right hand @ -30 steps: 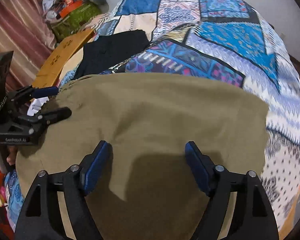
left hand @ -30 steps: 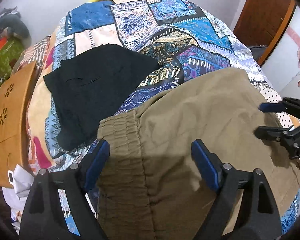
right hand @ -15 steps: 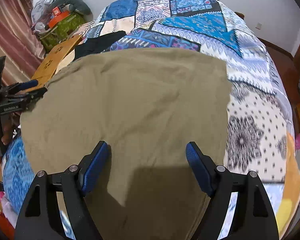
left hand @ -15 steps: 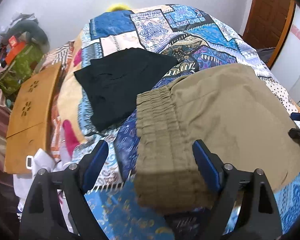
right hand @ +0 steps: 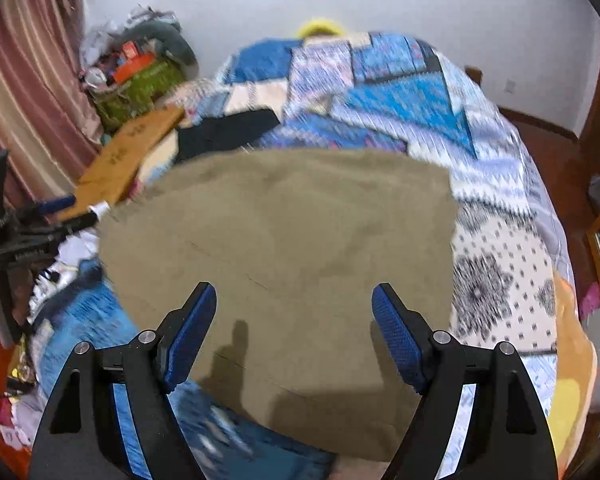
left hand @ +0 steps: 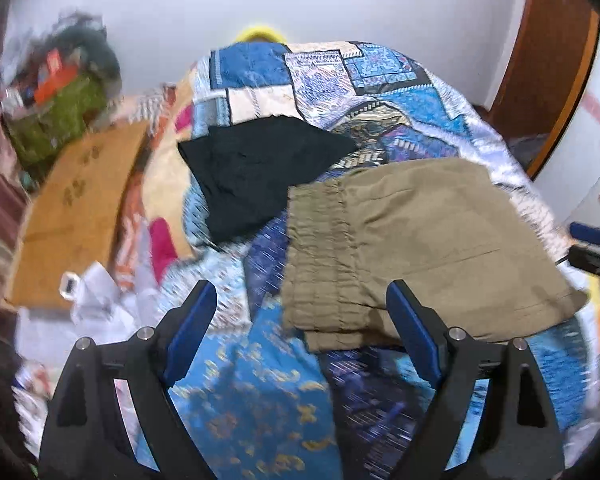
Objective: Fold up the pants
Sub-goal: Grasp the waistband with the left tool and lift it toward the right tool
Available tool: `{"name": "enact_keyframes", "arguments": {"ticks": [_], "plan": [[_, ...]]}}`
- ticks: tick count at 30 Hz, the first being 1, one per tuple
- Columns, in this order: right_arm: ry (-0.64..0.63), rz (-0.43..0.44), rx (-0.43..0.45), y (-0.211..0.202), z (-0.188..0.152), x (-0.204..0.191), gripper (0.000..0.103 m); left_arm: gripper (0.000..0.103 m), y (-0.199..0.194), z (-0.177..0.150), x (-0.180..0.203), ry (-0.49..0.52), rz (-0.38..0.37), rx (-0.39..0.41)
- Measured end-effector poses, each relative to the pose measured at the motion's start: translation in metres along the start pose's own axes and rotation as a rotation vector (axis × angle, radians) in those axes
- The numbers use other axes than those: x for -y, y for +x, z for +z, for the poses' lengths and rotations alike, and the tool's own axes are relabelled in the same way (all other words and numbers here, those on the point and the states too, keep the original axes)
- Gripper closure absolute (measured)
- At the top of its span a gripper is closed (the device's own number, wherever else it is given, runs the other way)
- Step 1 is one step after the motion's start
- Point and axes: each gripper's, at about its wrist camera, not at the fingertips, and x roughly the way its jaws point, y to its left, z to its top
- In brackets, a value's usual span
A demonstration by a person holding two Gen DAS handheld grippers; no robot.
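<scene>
Left wrist view, from left to right: a wooden board [left hand: 74,216] lies off the bed's left edge, with a cluttered green bag [left hand: 56,116] beyond it by the wall. On the patchwork bedspread [left hand: 340,80] a black garment [left hand: 260,172] lies flat, toward the left edge. Just right of it, the khaki pants [left hand: 416,240] lie folded into a compact rectangle, the elastic waistband facing left — near the bed's near edge. The left tongs [left hand: 302,322] hang above the bedspread with both blue pads wide apart, gripping nothing; their right pad overlaps the folded pants' near corner in the view, though contact cannot be judged. At the far right edge the tips of the other tool peek in.

Right wrist view: the left tool [right hand: 40,220] shows at the left, level with the pants' left edge. The pants [right hand: 284,248] fill the middle, smooth and flat. The right tongs [right hand: 294,330] are tilted down over the near part of the cloth — spread wide, empty.
</scene>
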Motion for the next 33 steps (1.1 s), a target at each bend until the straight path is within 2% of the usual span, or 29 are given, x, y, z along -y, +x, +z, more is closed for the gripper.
{"name": "enact_keyframes", "arguments": {"ticks": [1,4,12,16,20,26,28,29,30,31,33], "plan": [[-0.006,0.011,0.013,0.000,0.003,-0.006,0.026,0.016,0.000,0.000,-0.003,-0.032,-0.053,-0.023],[-0.027,0.024,0.028,0.007,0.007,-0.019,0.026,0.016,0.005,-0.004,-0.004,-0.094,-0.146,-0.087],[-0.089,0.005,-0.111,0.053,-0.009,-0.031,0.026,0.016,0.014,-0.019,0.006,-0.141,-0.304,-0.203],[-0.097,0.013,-0.120,0.053,-0.015,-0.029,0.026,0.016,0.027,-0.023,0.013,-0.171,-0.395,-0.272],[-0.080,0.031,-0.117,0.053,-0.018,-0.027,0.025,0.016,0.042,-0.020,0.012,-0.214,-0.438,-0.312],[-0.070,0.045,-0.111,0.054,-0.019,-0.027,0.025,0.015,0.074,-0.004,-0.004,-0.344,-0.529,-0.357],[-0.067,0.049,-0.109,0.053,-0.020,-0.027,0.025,0.019,0.080,0.002,-0.009,-0.385,-0.530,-0.356],[-0.066,0.051,-0.108,0.053,-0.020,-0.027,0.025,0.028,0.082,0.006,-0.010,-0.383,-0.510,-0.344],[-0.065,0.053,-0.107,0.053,-0.020,-0.027,0.025,0.043,0.082,0.009,-0.011,-0.370,-0.476,-0.335],[-0.063,0.054,-0.106,0.053,-0.020,-0.026,0.025,0.051,0.083,0.011,-0.009,-0.346,-0.416,-0.323],[-0.057,0.056,-0.104,0.052,-0.020,-0.026,0.025,0.060,0.079,0.012,-0.008,-0.329,-0.382,-0.289]]}}
